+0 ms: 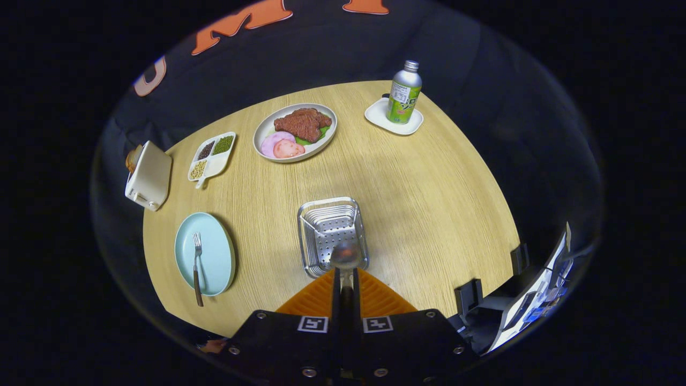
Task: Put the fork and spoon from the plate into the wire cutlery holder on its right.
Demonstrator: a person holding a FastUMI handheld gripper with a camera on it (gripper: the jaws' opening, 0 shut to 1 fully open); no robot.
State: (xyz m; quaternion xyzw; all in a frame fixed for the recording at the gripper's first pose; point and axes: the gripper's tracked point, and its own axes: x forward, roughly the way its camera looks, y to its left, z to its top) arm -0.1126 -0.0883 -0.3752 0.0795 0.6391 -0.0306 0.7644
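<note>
The claw (pixel 345 276) is seen clenched on the handle of a spoon (pixel 346 255), both fingers (pixel 336 289) pressed against it, so that the spoon's rounded bowl is held over the near edge of the wire cutlery holder (pixel 333 236). The holder, a shiny metal basket with a perforated floor, is set on the pale wood-grain bench (pixel 429 203) just ahead of the fingers. To its left a light blue plate (pixel 214 252) is placed near the bench's edge, and a fork (pixel 196 262) is laid on it, tines pointing away from the claw and the dark handle overhanging the plate's near rim. Beyond the holder, a round plate of food (pixel 295 132) is shown with a brown cut of meat, pink slices and a green leaf. Beside it, to the left, a small divided dish (pixel 212 156) is filled with dark, green and pale beans. A cream toaster (pixel 149 175) is stood at the bench's far left edge, with bread showing in its slot. Well apart, at the far right, a green and white bottle (pixel 404 92) with a metal cap is stood upright on a small white square saucer (pixel 393 118); printing is carried on its label, but it cannot be made out at this size.
</note>
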